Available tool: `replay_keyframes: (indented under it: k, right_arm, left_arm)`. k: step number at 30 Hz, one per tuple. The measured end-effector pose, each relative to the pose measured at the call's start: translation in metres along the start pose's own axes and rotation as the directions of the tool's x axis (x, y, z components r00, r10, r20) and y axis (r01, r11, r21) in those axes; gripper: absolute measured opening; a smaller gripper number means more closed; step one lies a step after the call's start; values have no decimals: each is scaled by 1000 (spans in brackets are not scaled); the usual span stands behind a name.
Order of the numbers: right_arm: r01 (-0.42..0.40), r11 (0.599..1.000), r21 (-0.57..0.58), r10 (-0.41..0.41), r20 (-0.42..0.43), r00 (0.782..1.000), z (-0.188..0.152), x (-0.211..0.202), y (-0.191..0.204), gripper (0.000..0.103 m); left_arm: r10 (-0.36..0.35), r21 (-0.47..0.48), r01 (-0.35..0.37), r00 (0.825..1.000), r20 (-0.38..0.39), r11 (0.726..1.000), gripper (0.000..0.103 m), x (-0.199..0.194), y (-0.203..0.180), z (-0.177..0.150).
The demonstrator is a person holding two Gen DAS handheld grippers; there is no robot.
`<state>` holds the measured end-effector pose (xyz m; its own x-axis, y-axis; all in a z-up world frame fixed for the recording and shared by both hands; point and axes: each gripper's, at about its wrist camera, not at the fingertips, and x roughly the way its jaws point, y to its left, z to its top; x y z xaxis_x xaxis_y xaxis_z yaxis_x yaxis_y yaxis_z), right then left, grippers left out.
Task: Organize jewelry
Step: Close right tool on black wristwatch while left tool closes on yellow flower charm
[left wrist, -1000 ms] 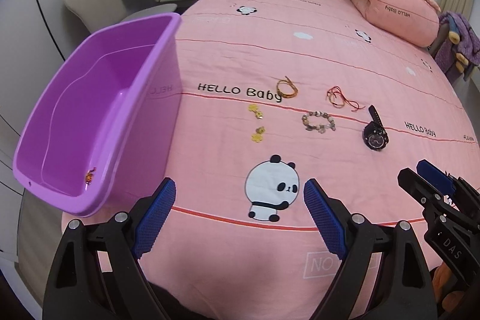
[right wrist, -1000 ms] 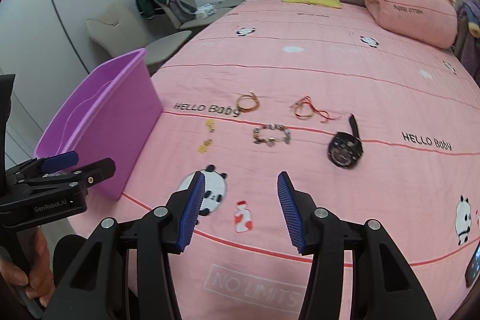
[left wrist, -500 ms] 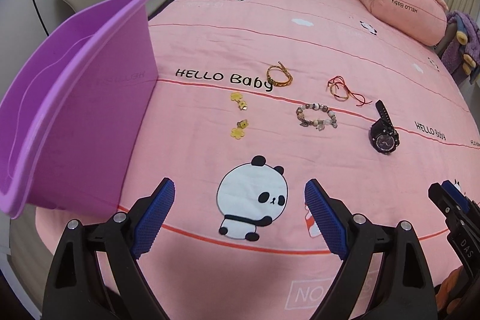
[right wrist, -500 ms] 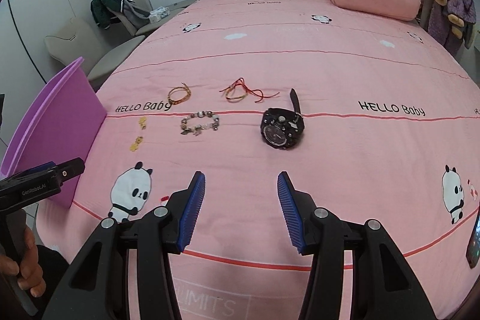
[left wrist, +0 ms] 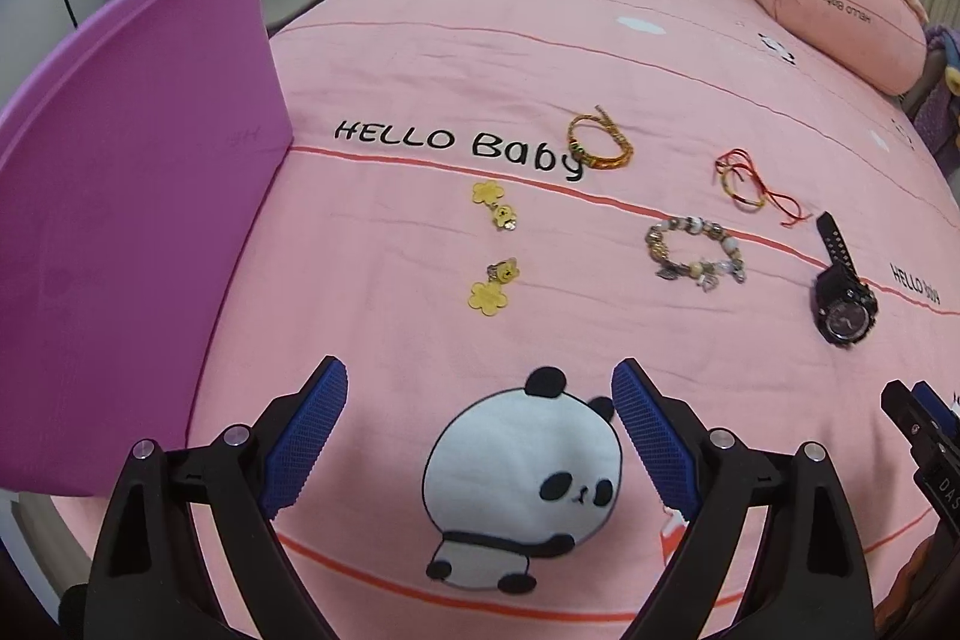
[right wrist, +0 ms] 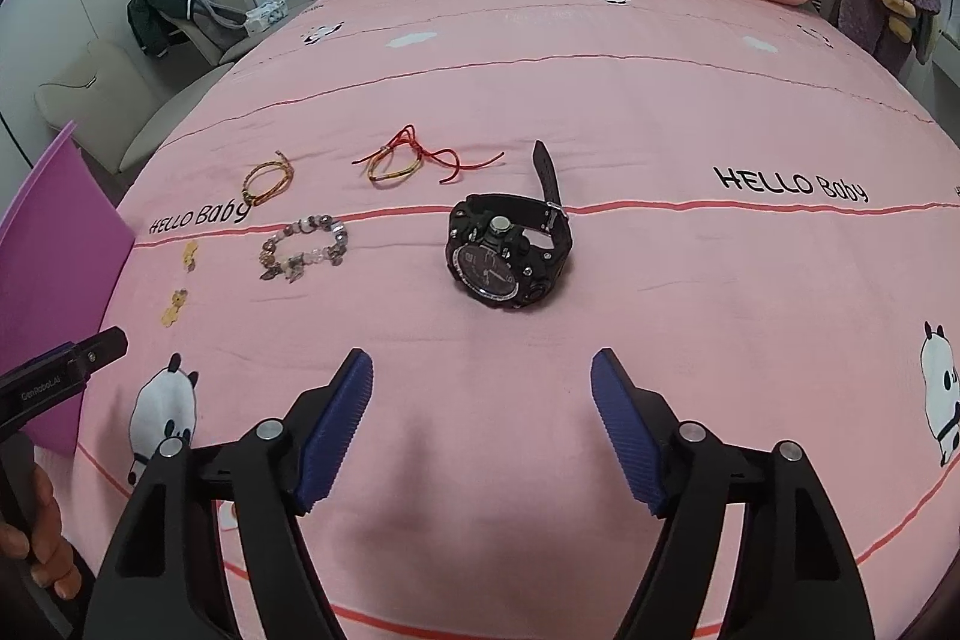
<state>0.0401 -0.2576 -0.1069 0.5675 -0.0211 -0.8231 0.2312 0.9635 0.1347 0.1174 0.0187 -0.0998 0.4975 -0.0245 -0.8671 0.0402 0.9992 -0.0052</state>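
The black watch [right wrist: 509,250] lies on the pink bed sheet [right wrist: 660,112], dial tipped toward the right wrist camera, its free strap end running away toward the headboard. Directly ahead of it, the right hand-held gripper [right wrist: 482,424] hangs over the sheet with jaws spread wide, holding nothing and touching nothing.

Left of the watch lies the beaded charm bracelet [right wrist: 304,249], long axis across the bed. Beyond it are the red cord bracelet [right wrist: 414,160], loose ends trailing right, and the braided gold bracelet [right wrist: 268,179]. Two yellow flower earrings [left wrist: 495,250] lie one behind the other, near the purple bin [left wrist: 126,232] standing at the bed's left edge.

The left hand-held gripper [left wrist: 480,436] is likewise wide open and empty, above the printed panda [left wrist: 522,478].
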Motion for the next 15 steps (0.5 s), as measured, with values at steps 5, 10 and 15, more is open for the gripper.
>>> replay_keyframes:
  k: [5, 10, 15]
  right_arm:
    - [28, 999, 27, -28, -16, 999, 10, 28, -7, 73]
    - [34, 998, 47, -33, -26, 999, 20, 49, -8, 73]
    - [51, 998, 38, -50, -32, 998, 28, 66, 0, 73]
  left_arm:
    - [21, -14, -21, 1000, -1, 1000, 90, 23, 3, 6]
    - [15, -19, -14, 1000, 12, 1000, 91, 42, 3, 15]
    - [10, -36, -10, 1000, 20, 999, 94, 56, 5, 23]
